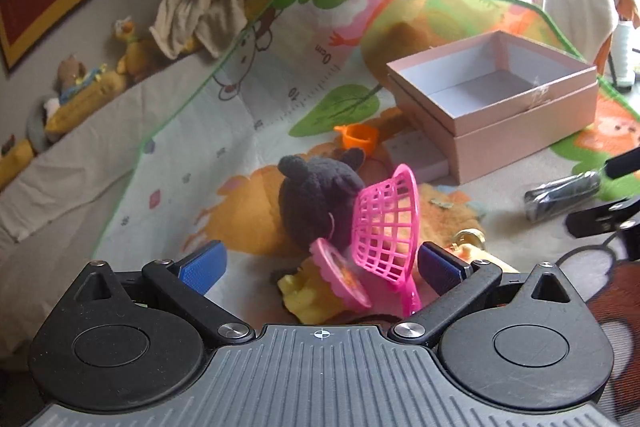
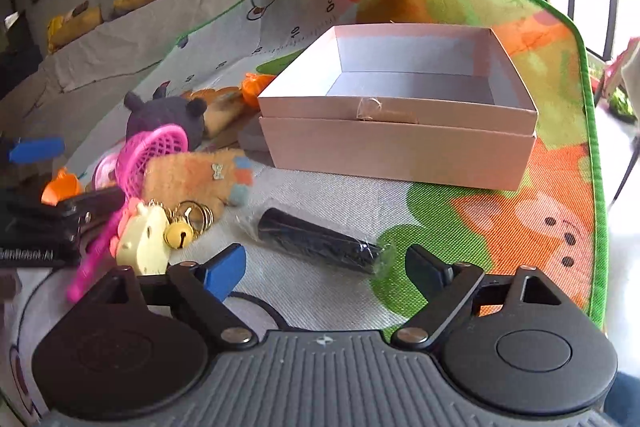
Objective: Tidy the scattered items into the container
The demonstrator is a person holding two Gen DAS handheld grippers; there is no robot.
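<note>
Left gripper wide apart, pink net between fingers, unclamped. Right gripper wide, just before black roll. Box on mat, beyond toys.

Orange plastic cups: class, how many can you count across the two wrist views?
2. One orange cup sits beside the pink box, behind the dark plush toy. A second orange cup lies at the pile's left edge, by the left gripper. Others may be hidden.
</note>
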